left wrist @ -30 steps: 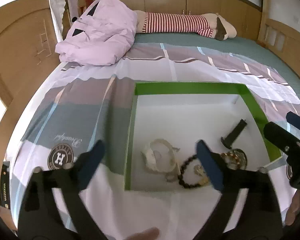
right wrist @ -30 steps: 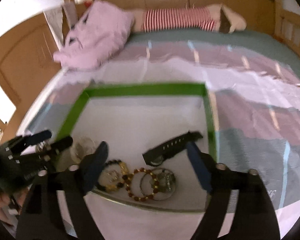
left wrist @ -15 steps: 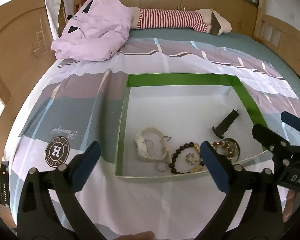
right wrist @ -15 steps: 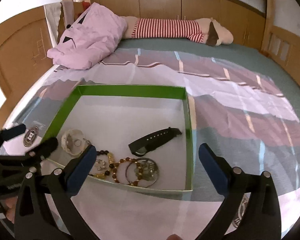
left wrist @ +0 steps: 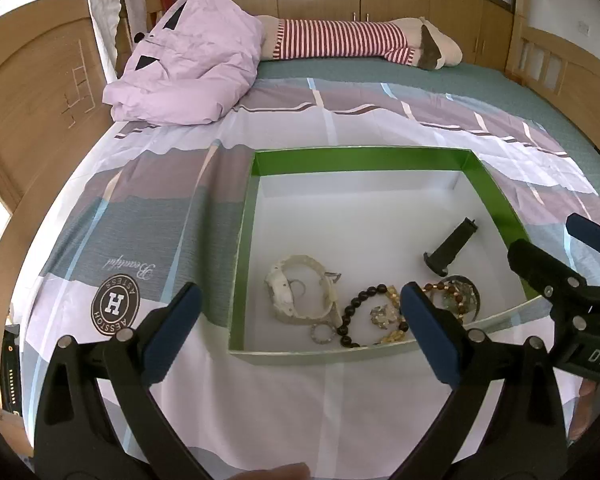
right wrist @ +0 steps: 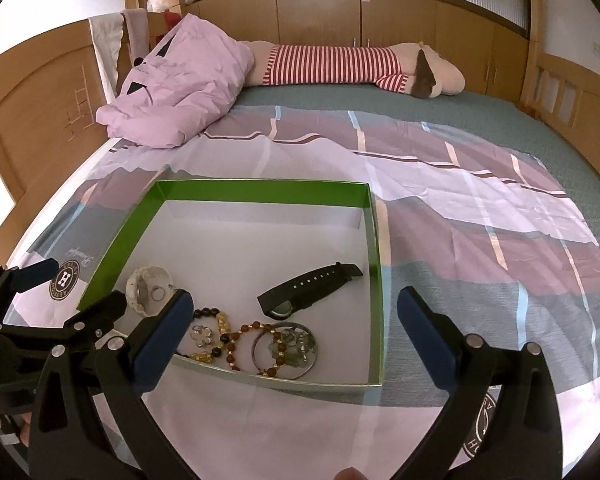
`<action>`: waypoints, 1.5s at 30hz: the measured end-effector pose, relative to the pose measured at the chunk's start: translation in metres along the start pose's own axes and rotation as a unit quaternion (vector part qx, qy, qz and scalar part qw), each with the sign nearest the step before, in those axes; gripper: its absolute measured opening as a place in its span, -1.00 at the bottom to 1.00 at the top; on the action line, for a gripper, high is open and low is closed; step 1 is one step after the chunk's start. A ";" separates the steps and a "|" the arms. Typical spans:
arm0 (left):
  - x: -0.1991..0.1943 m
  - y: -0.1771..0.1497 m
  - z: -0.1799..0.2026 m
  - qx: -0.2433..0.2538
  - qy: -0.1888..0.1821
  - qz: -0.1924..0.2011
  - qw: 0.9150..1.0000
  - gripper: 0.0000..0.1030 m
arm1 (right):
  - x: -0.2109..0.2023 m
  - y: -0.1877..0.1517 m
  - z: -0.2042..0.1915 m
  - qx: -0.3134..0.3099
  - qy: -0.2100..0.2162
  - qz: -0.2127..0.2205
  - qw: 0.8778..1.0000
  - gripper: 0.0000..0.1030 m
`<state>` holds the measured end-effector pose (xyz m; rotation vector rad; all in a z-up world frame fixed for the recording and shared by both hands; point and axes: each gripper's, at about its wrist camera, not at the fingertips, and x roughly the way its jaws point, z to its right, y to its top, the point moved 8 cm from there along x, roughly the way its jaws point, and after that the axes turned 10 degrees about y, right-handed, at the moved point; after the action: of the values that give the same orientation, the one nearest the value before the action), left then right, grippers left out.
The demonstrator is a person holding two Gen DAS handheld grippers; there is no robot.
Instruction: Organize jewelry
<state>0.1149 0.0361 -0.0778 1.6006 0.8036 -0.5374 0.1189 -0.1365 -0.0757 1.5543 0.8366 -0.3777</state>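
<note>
Both claws were found spread wide and empty, held above the near edge of the green-walled box (left wrist: 364, 159) on the bed (right wrist: 480, 224). The left claw (left wrist: 296, 320) was seen short of the box's near-left corner; the right claw (right wrist: 290, 330) hovered over the near wall, with its far reach toward the jewelry.

All jewelry lay inside the box, crowded along the near side. A white watch (left wrist: 300, 292) was noted at left, a small ring (left wrist: 322, 333) just beside it. A dark bead bracelet (left wrist: 354, 312) with yellow beads came next, then a brown bead bracelet (right wrist: 256, 340) overlapping a metal bangle (right wrist: 286, 350) holding greenish charms. A black watch (right wrist: 308, 286) lay apart, farther in and to the right.

Judged step: between picks, nothing gripped, pieces gathered but not yet sorted or spaced.

Next move, as judged: one claw would need to be lowered over a single piece, probably the tangled bracelets, and closed on one strand only. The overlap of beads and bangle was thought likely to drag a neighbour along. The thin box wall could be nudged by a low approach.
</note>
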 end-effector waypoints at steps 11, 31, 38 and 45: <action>0.000 -0.001 -0.001 0.000 0.002 -0.001 1.000 0.95 | 0.000 0.002 -0.002 -0.003 0.002 0.002 1.000 0.97; -0.001 -0.002 0.001 0.010 0.007 0.002 1.000 0.95 | -0.002 0.001 -0.005 0.004 0.002 0.005 1.000 0.97; -0.002 -0.002 0.001 0.013 0.008 0.001 1.000 0.95 | -0.002 0.000 -0.006 0.005 0.003 0.005 1.000 0.97; -0.002 -0.002 0.002 0.012 0.008 0.001 1.000 0.95 | -0.003 0.000 -0.007 0.005 0.003 0.005 1.000 0.97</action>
<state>0.1123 0.0343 -0.0785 1.6283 0.8104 -0.5363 0.1153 -0.1303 -0.0723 1.5694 0.8320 -0.3702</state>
